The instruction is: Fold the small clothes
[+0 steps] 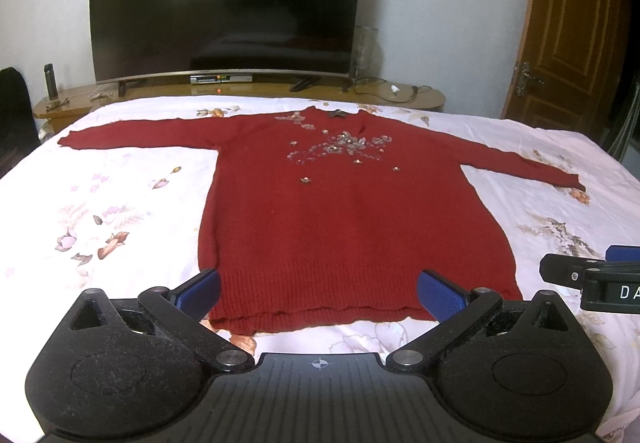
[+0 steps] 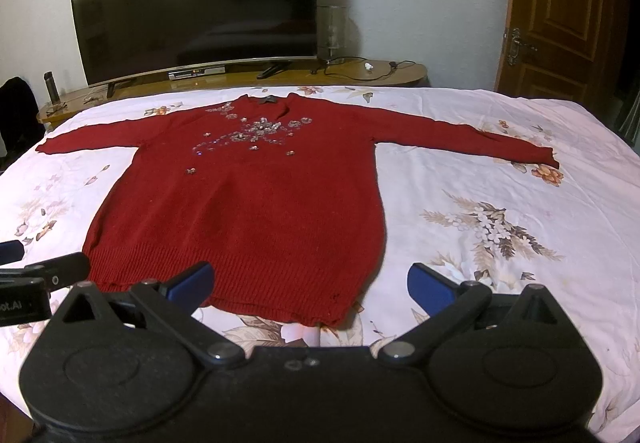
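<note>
Red knit sweater (image 1: 344,211): spread flat on floral bedsheet (image 1: 100,203), hem just ahead of both grippers. Left gripper (image 1: 319,293), right gripper (image 2: 310,285): jaws wide, nothing held. Folding judged unstarted; a sleeve or hem grasp is called for next.

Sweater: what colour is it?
Dark red sweater, silvery floral beading on chest; clearest in the left wrist view.
</note>
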A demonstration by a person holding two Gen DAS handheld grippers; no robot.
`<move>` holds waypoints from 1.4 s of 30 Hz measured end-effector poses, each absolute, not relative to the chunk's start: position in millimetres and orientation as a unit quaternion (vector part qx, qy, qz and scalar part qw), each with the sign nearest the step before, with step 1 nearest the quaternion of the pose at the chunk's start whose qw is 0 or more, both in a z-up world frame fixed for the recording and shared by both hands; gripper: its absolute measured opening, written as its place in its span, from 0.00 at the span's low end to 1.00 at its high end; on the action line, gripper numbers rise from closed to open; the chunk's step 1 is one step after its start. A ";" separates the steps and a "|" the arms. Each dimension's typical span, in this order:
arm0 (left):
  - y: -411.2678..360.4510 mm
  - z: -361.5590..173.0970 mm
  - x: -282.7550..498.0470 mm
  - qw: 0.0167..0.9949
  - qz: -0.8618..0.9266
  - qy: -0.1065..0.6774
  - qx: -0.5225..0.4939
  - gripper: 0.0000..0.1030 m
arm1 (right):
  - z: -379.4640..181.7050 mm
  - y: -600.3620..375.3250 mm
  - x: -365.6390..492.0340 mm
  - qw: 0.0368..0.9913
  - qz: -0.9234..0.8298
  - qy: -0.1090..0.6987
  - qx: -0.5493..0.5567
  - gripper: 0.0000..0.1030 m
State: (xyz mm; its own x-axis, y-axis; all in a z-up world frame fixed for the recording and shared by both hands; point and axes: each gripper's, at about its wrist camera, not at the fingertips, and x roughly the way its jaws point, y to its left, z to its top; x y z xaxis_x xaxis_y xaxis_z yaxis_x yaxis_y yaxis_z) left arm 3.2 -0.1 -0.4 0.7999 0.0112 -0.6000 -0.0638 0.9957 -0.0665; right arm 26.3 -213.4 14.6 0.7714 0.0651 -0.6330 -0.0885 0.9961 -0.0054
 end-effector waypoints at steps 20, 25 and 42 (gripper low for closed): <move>0.6 -2.3 1.5 0.948 0.021 0.314 -0.043 1.00 | 15.1 -213.4 24.4 0.941 0.041 0.334 -0.018 0.99; 2.2 -2.2 1.1 0.949 0.020 0.313 -0.043 1.00 | 15.3 -213.7 23.5 0.942 0.042 0.332 -0.017 0.99; 12.0 -3.6 8.8 0.946 0.012 0.318 -0.064 1.00 | 13.4 -214.6 19.9 0.944 0.029 0.328 -0.020 0.99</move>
State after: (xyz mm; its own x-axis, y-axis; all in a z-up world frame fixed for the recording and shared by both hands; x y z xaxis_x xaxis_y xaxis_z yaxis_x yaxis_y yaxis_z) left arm 8.8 12.0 -3.6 0.7977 -0.0173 -0.6028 -0.0642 0.9915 -0.1135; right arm 19.9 -214.6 13.4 0.7831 0.0423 -0.6204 -0.0682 0.9975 -0.0181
